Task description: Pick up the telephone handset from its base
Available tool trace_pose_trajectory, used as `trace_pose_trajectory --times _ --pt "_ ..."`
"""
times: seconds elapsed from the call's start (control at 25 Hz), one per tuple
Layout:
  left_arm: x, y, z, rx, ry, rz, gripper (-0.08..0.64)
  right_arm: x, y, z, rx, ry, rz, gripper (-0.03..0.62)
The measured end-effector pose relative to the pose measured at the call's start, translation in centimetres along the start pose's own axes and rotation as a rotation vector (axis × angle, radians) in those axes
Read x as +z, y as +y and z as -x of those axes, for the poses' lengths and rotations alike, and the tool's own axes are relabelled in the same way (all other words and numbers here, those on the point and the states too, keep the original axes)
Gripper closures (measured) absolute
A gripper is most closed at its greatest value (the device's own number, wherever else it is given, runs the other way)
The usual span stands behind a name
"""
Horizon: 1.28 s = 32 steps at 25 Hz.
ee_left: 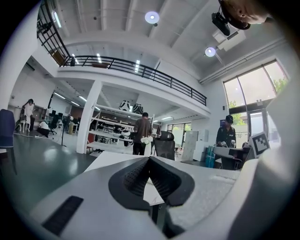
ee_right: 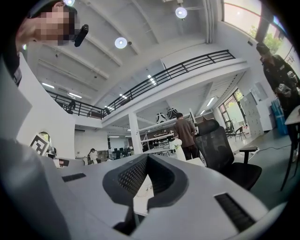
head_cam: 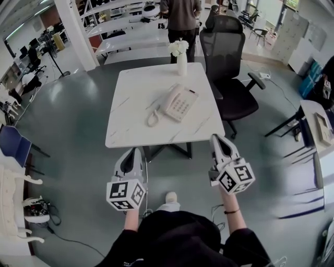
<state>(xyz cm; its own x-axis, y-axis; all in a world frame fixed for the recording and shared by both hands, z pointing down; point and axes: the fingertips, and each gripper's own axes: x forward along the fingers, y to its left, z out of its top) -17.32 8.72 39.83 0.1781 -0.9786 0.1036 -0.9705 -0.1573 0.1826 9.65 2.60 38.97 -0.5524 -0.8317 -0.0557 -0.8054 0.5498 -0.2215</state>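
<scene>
A cream telephone point(head_cam: 179, 103) lies on the white marble table point(head_cam: 135, 88), with its handset point(head_cam: 169, 98) resting on the base's left side and a coiled cord point(head_cam: 153, 118) trailing toward the table's front edge. Both grippers hover short of that front edge, over the floor, and touch nothing. My left gripper point(head_cam: 136, 152) point(ee_left: 150, 161) is shut and empty. My right gripper point(head_cam: 216, 138) point(ee_right: 147, 159) has its jaw tips together with nothing between them. Each gripper view shows only a strip of the table beyond the jaws.
A white vase of flowers point(head_cam: 180, 58) stands at the table's far edge. A black office chair point(head_cam: 229, 62) sits at the table's right rear. A person point(head_cam: 181, 15) stands behind the table. A blue chair point(head_cam: 14, 145) and white furniture are at far left.
</scene>
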Motion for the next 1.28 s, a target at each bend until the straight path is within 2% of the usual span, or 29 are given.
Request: trace_pose_trajectory --times 0.44,0.88,1.28 --pt "0.3 4.0 -7.1 -0.044 0.024 0.014 0.561 -0.6 -1.2 -7.0 -0.038 0.001 0.005 0.601" --pt "-0.7 4.8 -10.8 -0.096 0.079 0.027 0.560 -1.3 -2.3 -9.5 -0.083 0.037 0.009 0.601" --pt "-2.3 5.3 -14.6 -0.088 0.129 0.048 0.561 -2.8 -4.7 -12.9 -0.085 0.070 -0.012 0.601"
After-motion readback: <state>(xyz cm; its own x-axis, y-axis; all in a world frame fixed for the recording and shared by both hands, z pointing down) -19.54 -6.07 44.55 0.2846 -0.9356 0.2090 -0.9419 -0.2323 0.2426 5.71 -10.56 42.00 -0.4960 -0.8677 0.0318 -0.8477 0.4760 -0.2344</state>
